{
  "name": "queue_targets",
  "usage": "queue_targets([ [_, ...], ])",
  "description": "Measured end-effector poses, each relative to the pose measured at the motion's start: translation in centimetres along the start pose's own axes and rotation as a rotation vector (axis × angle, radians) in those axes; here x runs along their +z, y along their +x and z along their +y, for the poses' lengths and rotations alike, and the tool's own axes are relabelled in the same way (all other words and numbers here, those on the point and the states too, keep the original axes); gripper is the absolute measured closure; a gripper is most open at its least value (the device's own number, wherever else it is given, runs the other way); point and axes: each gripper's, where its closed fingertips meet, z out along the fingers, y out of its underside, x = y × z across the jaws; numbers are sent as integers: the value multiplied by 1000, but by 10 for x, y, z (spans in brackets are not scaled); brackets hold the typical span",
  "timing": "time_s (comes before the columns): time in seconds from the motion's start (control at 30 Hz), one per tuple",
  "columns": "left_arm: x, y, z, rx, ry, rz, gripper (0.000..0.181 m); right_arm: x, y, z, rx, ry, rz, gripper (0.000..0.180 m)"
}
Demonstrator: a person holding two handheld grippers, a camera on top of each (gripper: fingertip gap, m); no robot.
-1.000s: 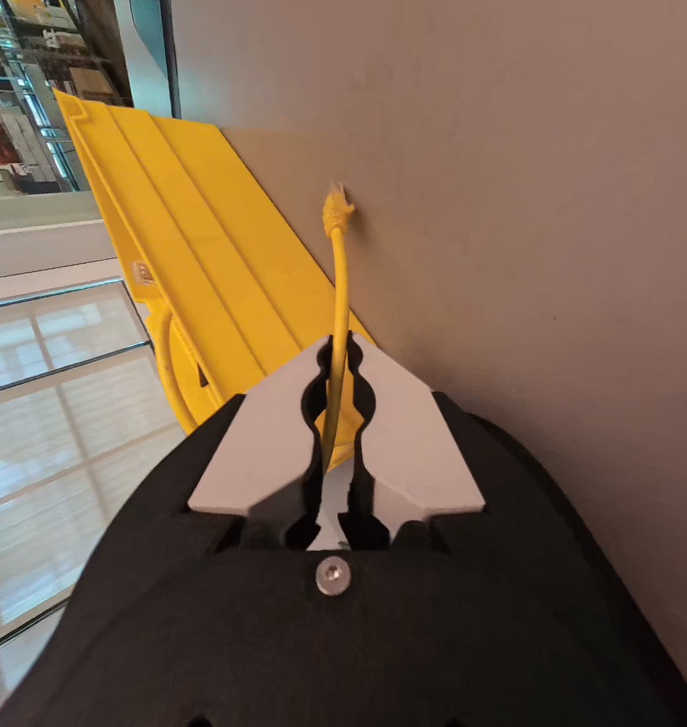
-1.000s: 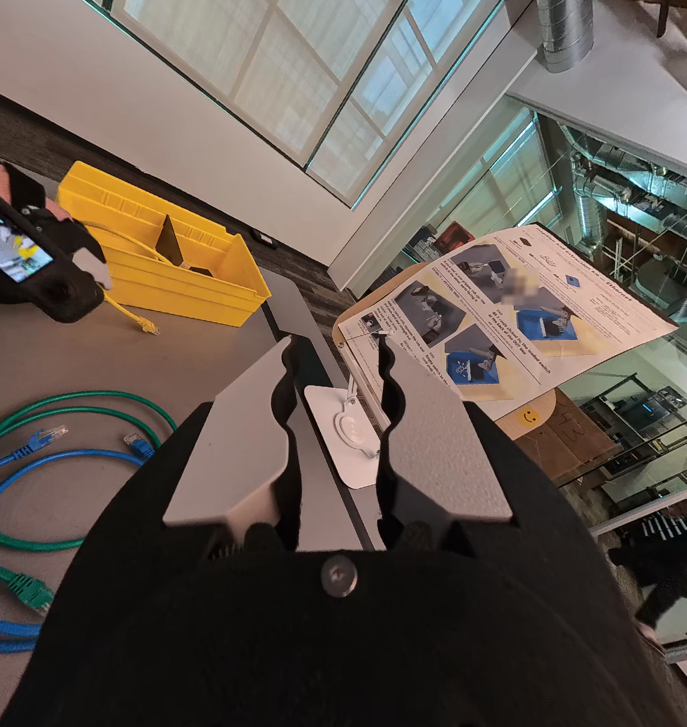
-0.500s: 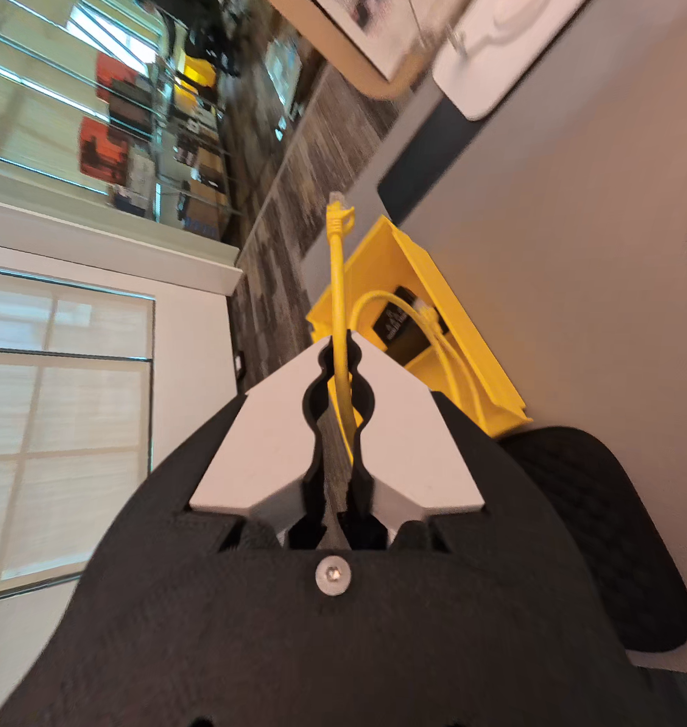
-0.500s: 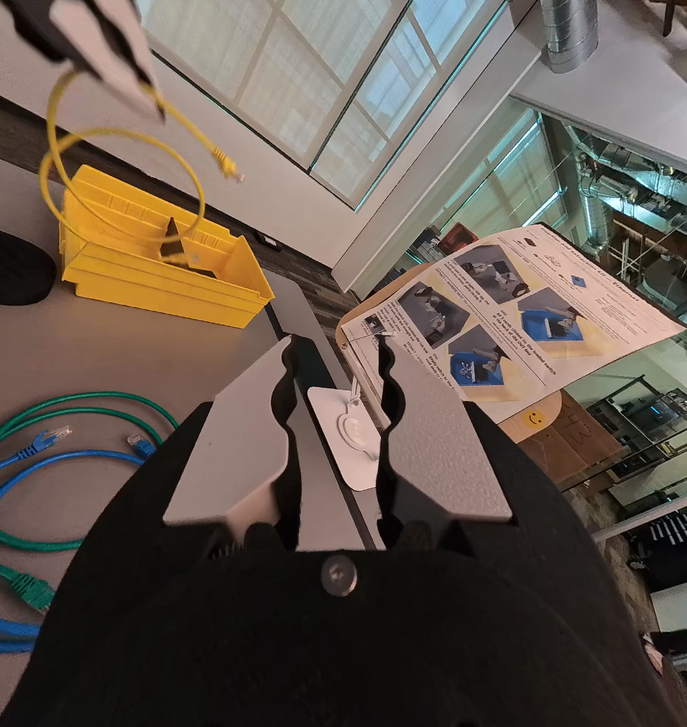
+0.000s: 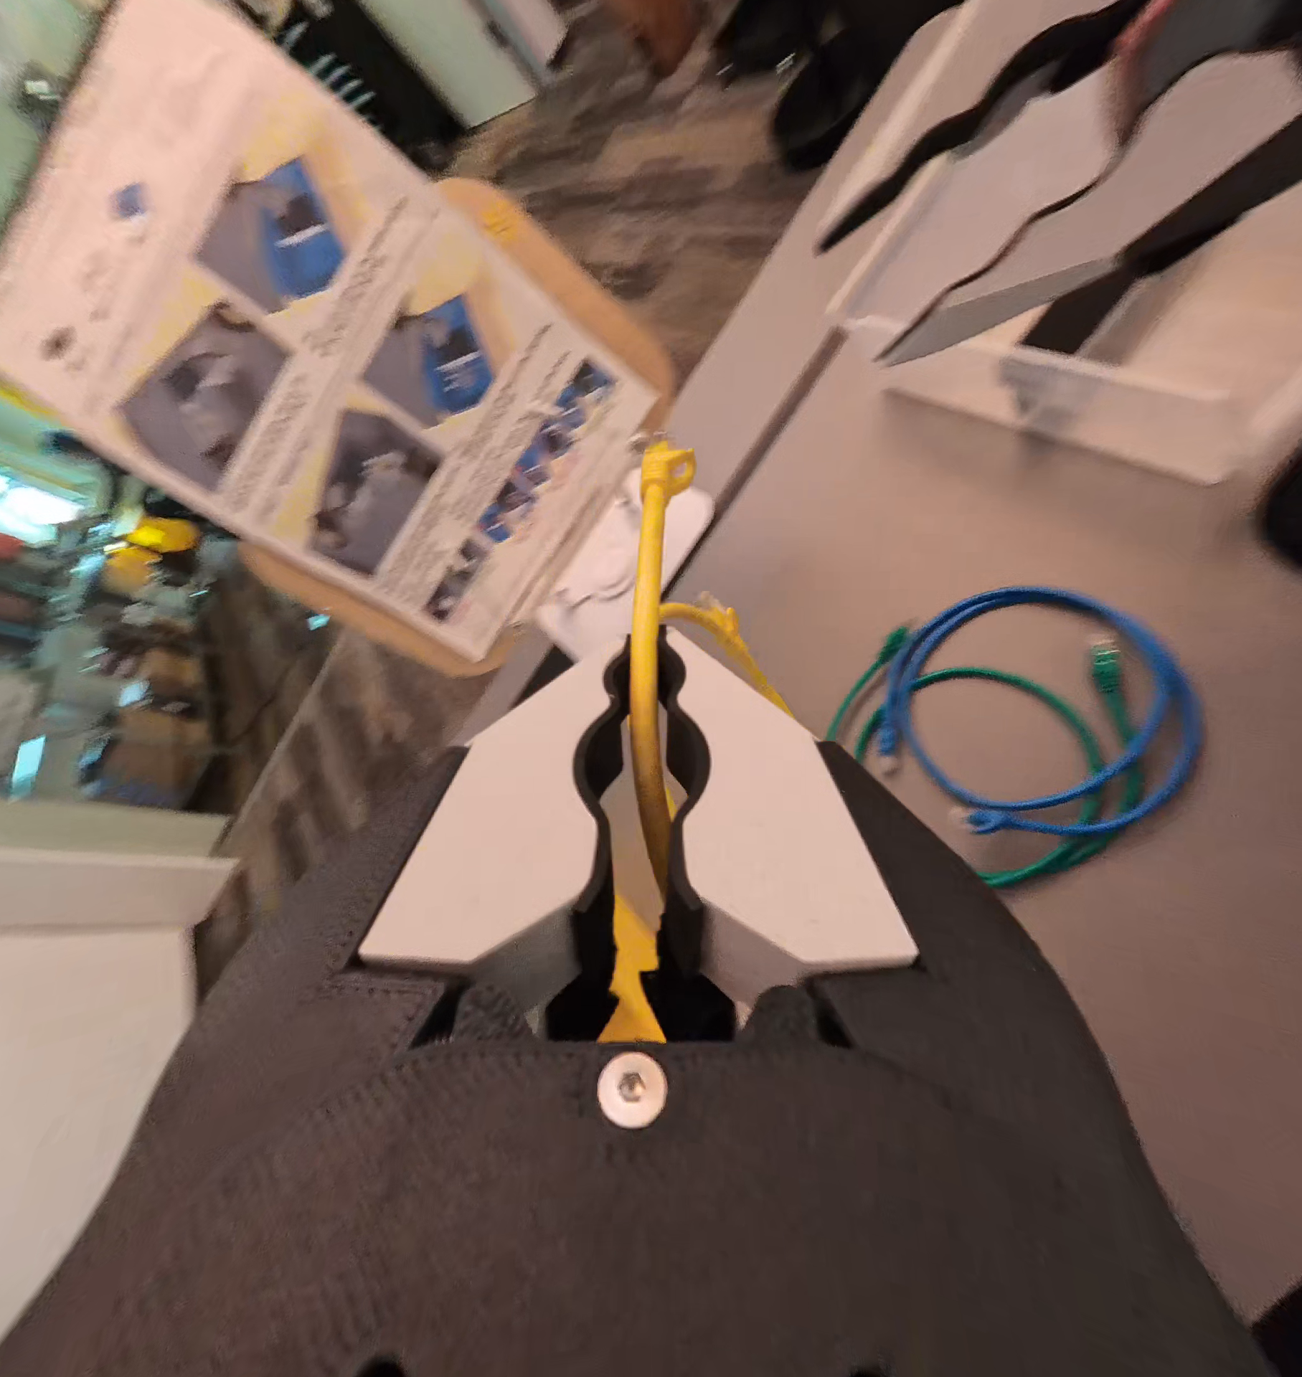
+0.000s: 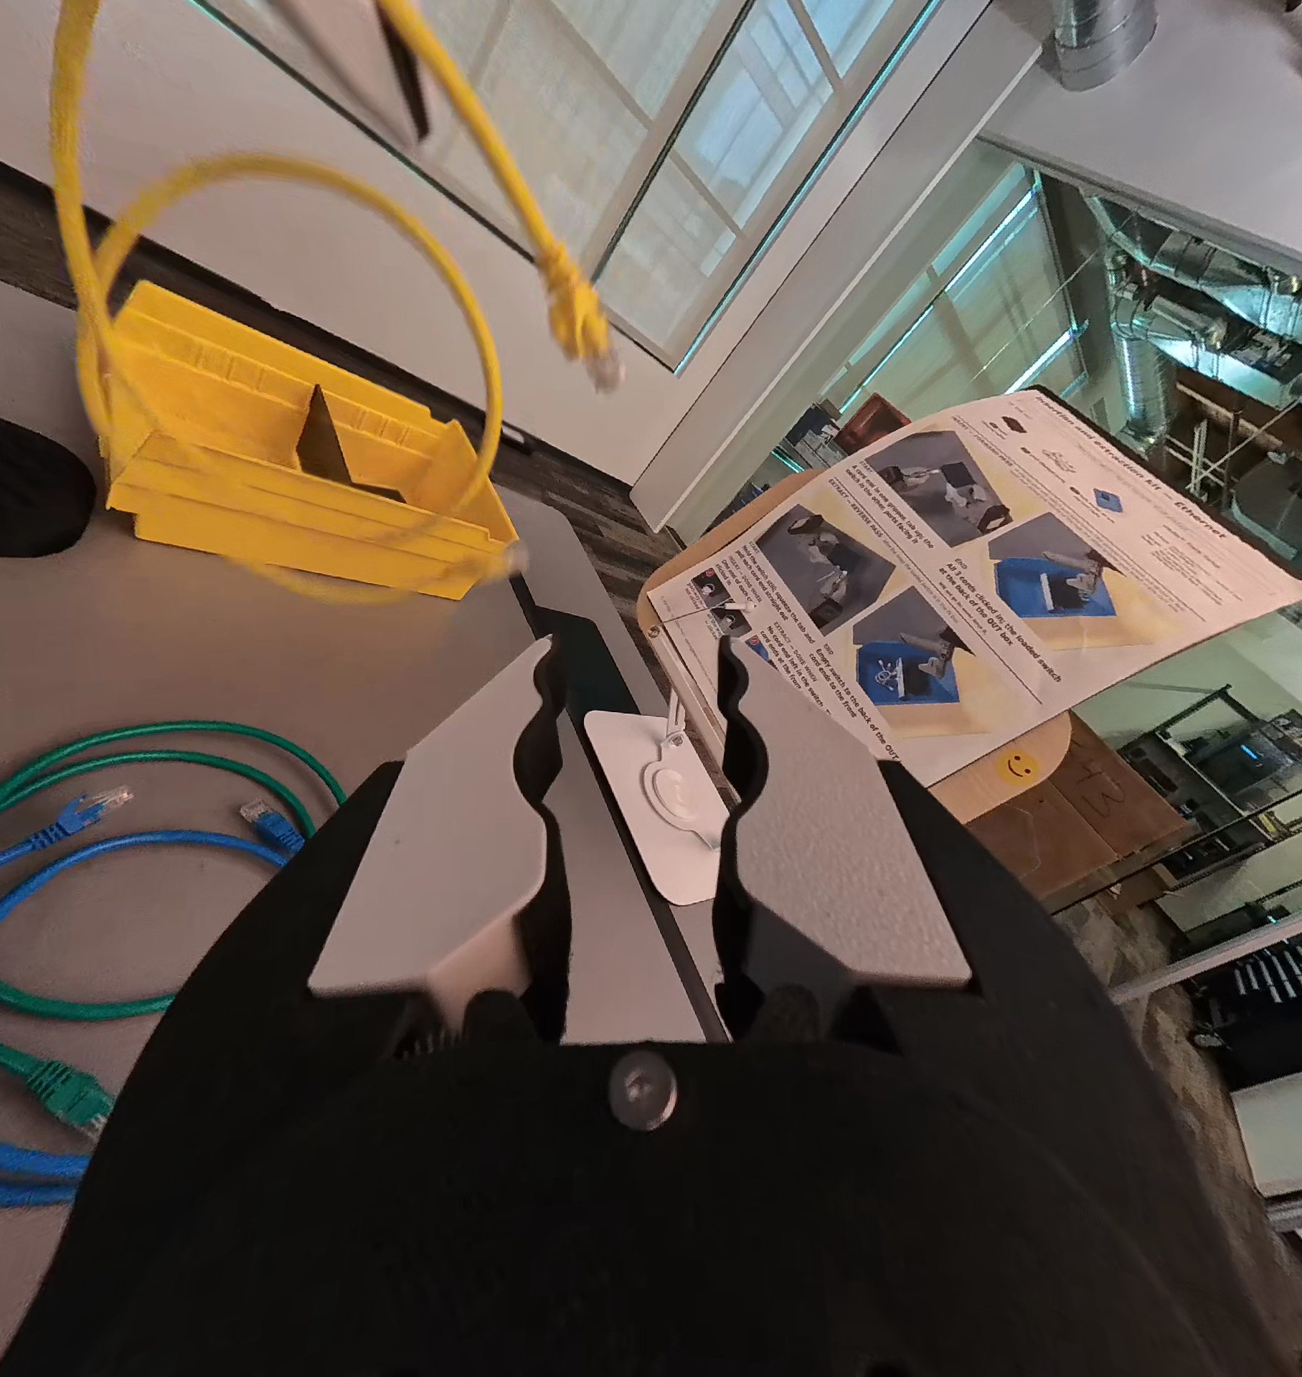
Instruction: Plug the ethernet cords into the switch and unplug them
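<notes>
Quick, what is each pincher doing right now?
Left gripper: closed on the yellow cord.
Right gripper: open, holding nothing.

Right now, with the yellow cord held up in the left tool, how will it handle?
Likely springy: the yellow cord hangs in a loop. The plug stands up past the left tool, so short lengths seem stiff. Probably light.

yellow cord (image 6: 476,149): cut by top edge, holder unseen, loop motion-blurred | blue cord (image 6: 7,879) and green cord (image 6: 51,1006): run off left edge | instruction sheet (image 5: 297,358): blurred in left wrist view | black pad (image 6: 14,484): cut by left edge
</notes>
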Motion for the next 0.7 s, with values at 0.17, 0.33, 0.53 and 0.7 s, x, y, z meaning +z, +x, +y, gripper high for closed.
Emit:
queue_targets([
  [0.17, 45, 55, 4, -217, 71, 351, 178, -3, 7, 8, 38, -7, 3, 140],
  [0.33, 113, 100, 54, -495, -21, 642, 178, 0, 8, 19, 56, -41, -5, 139],
  [0.53, 162, 100, 94, -585, 72, 675, 145, 7, 5, 27, 59, -67, -22, 137],
  [0.7, 134, 66, 88, -438, 310, 609, 128, 13, 3, 33, 60, -82, -29, 136],
])
